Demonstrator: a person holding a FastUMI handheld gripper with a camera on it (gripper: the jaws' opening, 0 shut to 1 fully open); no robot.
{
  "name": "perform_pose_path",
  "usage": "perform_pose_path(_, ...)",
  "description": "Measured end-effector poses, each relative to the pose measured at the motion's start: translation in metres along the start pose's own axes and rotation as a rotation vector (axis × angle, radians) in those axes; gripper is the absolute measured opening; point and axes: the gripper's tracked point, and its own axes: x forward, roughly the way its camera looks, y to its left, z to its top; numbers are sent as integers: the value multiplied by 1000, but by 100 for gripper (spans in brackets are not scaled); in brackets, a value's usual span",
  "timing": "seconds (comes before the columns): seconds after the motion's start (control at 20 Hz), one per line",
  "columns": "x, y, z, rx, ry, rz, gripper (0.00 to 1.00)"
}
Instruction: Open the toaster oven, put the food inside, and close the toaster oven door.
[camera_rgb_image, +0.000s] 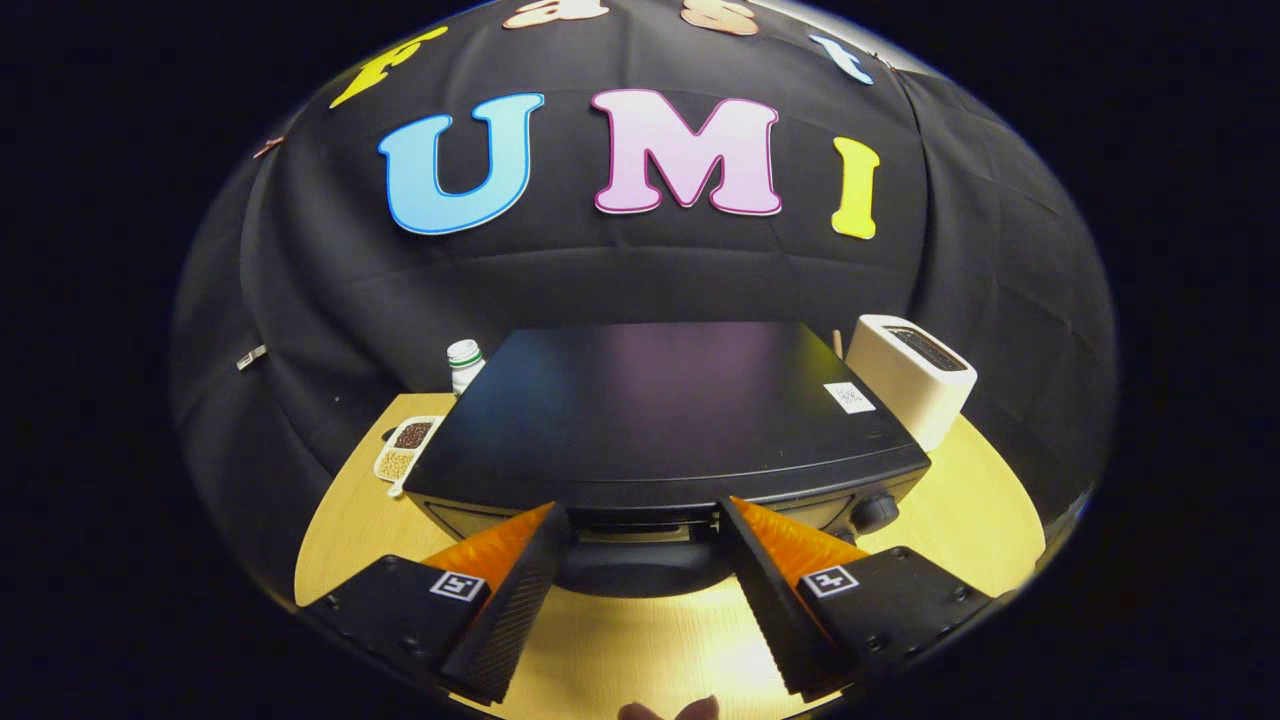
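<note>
Squarely ahead of the gripper, at twelve o'clock, sits the black toaster oven on the pale wooden table, the biggest thing in the scene. Its flat top faces up with a small white sticker near the far right; its door looks to be closed, with the door handle lying as a dark bar between the fingertips, and a control knob at about two o'clock from them. By my judgement the oven is heavy and rigid, unlikely to shift under a pull; the handle is smooth and stiff, best taken at its middle from above and drawn down and outward.

Next in size, a white pop-up toaster stands at two o'clock, just beside the oven's right rear corner. At ten o'clock lies a divided dish of beans, and behind it a white bottle with a pale cap. Which item is the food to load I cannot tell.

The gripper's fingers are spread wide, straddling the handle's ends without pinching anything.
</note>
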Motion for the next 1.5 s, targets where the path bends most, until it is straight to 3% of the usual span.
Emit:
perform_pose_path(0.5, -37, -2, -41, 28, 41, 31, 99)
perform_pose_path(0.85, -57, -4, -85, -24, 102, 26, 99)
perform_pose_path(1.5, -74, -17, -196, -24, 407, 76, 99)
